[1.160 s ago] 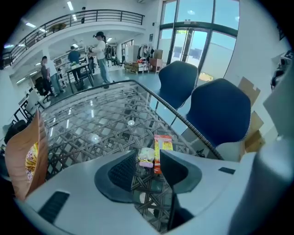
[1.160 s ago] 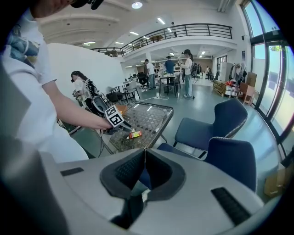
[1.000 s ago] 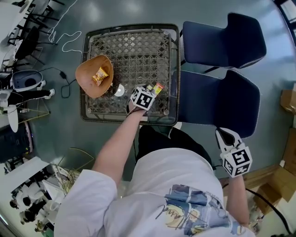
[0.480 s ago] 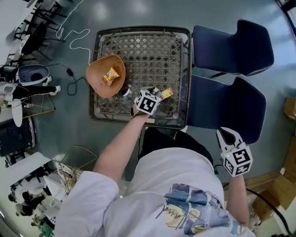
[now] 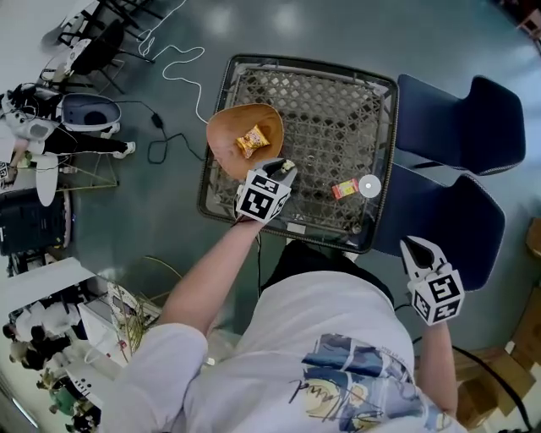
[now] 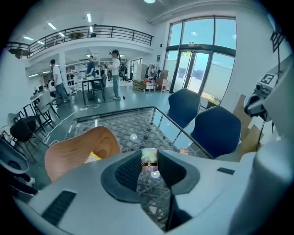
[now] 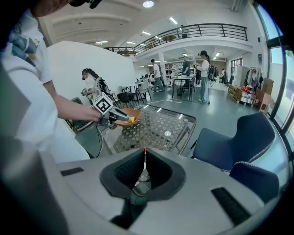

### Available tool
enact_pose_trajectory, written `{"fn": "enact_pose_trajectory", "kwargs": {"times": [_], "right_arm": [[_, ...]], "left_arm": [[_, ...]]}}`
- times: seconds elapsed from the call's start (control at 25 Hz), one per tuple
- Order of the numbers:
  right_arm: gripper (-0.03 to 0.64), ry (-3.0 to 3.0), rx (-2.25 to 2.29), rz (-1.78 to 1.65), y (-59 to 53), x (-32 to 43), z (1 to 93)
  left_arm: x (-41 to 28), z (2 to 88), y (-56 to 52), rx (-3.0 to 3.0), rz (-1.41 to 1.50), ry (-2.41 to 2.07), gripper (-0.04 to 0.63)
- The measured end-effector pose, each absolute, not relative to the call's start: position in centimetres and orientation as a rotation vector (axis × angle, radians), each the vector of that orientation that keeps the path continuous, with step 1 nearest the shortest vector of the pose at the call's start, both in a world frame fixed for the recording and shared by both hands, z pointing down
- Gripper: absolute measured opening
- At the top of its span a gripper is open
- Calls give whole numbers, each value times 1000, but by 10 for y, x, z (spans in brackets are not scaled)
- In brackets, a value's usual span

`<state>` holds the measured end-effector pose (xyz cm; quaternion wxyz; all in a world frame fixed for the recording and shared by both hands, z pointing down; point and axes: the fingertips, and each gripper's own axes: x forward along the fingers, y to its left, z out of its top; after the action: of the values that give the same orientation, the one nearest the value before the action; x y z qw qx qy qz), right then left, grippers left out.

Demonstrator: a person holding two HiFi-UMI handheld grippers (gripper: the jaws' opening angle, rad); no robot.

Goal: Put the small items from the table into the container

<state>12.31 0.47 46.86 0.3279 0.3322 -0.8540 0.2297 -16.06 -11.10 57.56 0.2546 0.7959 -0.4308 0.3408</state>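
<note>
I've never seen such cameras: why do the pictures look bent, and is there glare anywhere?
Both gripper views: wide-angle lens bows the balcony railing and blackens the corners. Head view: soft glare patches on the glossy floor beyond the table.

Orange wooden bowl at left on the wicker-lattice glass table, yellow packet inside; red packet and round disc at right.
</note>
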Motion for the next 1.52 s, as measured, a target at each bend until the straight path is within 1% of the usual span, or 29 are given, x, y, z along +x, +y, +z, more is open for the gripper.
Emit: {"fn": "enact_pose_trajectory", "kwargs": {"times": [0.28, 0.56, 0.76, 1.08, 1.52], "right_arm": [[12, -2227, 864, 594, -2, 79, 467], [12, -2185, 926, 618, 11, 60, 465], [12, -2153, 979, 640, 24, 58, 466], [12, -2120, 1043, 665, 40, 56, 468], [12, -2116, 1073, 679, 52, 52, 469]], "left_arm": [[-255, 582, -141, 2082, 940, -1290, 120], [-311, 613, -167, 1989, 988, -1337, 120], [-323, 628, -173, 1950, 1028, -1338, 120], [-325, 654, -179, 1946, 1096, -1294, 121], [-322, 649, -175, 1983, 1102, -1282, 122]]}}
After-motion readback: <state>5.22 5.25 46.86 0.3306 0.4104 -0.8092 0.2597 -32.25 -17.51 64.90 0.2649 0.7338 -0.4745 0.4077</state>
